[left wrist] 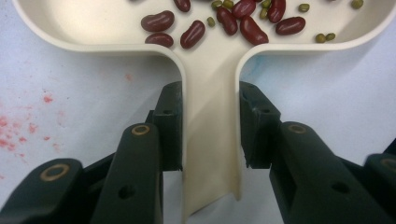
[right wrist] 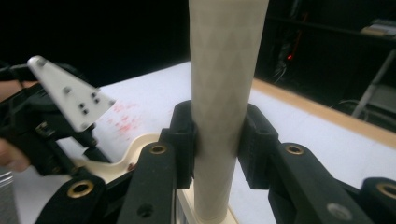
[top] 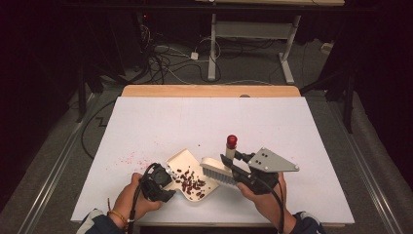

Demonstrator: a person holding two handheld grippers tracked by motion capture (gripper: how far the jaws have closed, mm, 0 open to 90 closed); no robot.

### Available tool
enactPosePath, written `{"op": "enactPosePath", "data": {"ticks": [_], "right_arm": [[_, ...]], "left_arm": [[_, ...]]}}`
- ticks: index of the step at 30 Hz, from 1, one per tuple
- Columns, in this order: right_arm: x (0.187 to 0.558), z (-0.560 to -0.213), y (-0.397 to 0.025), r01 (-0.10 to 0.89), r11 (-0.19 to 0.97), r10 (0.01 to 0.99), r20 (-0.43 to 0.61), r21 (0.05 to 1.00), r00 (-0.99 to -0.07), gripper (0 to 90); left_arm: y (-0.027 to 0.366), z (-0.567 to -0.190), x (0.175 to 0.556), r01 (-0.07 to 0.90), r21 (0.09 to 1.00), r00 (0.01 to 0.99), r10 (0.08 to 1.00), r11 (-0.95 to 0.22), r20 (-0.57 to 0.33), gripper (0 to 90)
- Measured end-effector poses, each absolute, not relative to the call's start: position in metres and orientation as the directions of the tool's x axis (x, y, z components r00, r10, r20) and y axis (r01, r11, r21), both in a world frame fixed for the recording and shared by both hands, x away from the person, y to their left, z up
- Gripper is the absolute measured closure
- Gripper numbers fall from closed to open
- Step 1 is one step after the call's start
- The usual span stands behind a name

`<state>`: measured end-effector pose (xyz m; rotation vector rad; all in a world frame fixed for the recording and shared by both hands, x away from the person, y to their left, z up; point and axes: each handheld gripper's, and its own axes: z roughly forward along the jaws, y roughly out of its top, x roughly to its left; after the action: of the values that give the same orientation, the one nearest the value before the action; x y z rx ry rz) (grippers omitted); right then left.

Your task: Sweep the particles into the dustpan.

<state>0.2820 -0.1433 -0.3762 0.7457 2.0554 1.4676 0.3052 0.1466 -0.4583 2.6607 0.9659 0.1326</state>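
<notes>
A cream dustpan (top: 181, 159) lies near the table's front edge with red kidney beans (top: 192, 183) and small green beans in it. My left gripper (top: 167, 180) is shut on its flat handle (left wrist: 211, 107), a jaw pressed to each side, and the beans (left wrist: 194, 33) lie just past the jaws. My right gripper (top: 231, 163) is shut on the cream handle (right wrist: 223, 93) of a hand brush. The brush's bristles (top: 217, 173) rest at the dustpan's right edge, and its red-capped end (top: 232, 141) points up. The left gripper (right wrist: 88, 149) and the dustpan's rim (right wrist: 133, 151) appear in the right gripper view.
Faint red stains (top: 129, 158) mark the white table (top: 209, 117) left of the dustpan. The table's wooden far edge (top: 209, 90) runs across the back. Beyond it, cables and a desk frame (top: 213, 44) stand on the floor.
</notes>
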Motion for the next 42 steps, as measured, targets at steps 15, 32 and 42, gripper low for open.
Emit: {"op": "enactPosePath", "data": {"ticks": [15,32,42], "right_arm": [[0.370,-0.374,-0.129,-0.001,0.305,0.697,-0.224,0.952,-0.681,70.4],[0.372,-0.406,-0.105,-0.024,0.426,0.559,-0.284,0.904,-0.779,70.4],[0.324,-0.397,-0.115,0.045,0.402,0.542,-0.198,0.914,-0.817,70.4]], "left_arm": [[0.150,-0.459,0.311,0.633,0.323,0.756,0.652,-0.703,-0.064,63.9],[0.149,-0.459,0.310,0.628,0.323,0.758,0.650,-0.708,-0.051,63.9],[0.148,-0.459,0.310,0.627,0.318,0.759,0.649,-0.712,-0.043,63.9]]}}
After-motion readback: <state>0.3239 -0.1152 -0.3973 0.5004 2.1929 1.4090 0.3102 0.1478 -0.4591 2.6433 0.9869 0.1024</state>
